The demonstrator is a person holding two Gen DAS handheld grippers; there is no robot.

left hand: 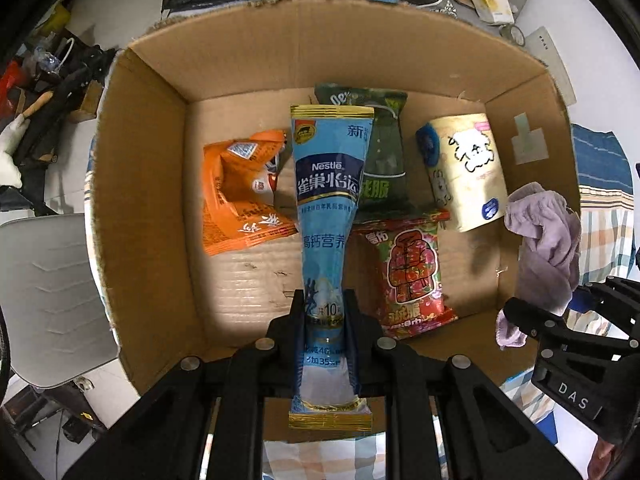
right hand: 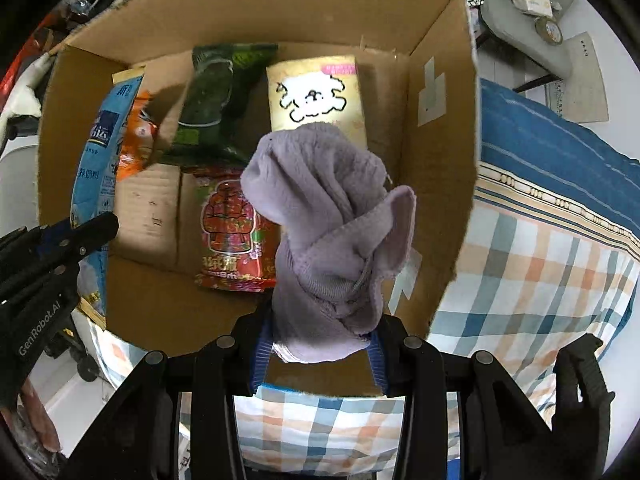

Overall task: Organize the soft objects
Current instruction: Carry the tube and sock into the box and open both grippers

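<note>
- Your left gripper [left hand: 325,320] has its jaws pinching the blue Nestle pouch [left hand: 328,200], held above the middle of the cardboard box [left hand: 140,160].
- Your right gripper [right hand: 320,344] has its jaws clamped on the lilac cloth [right hand: 328,220], bunched over the box's right edge.
- On the box floor lie the orange packet [left hand: 236,192], green packet [left hand: 380,152], red packet [left hand: 408,276] and cream tissue pack [left hand: 468,168].

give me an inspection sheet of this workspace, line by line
surface: checked bedsheet under the cardboard box
job's things: orange packet, green packet, red packet and cream tissue pack lie in the box
clutter: bags and shoes beyond the box
grippers: left tool shut on blue Nestle pouch; right tool shut on purple cloth, both above the box
cables: nothing seen
surroundings: grey chair
</note>
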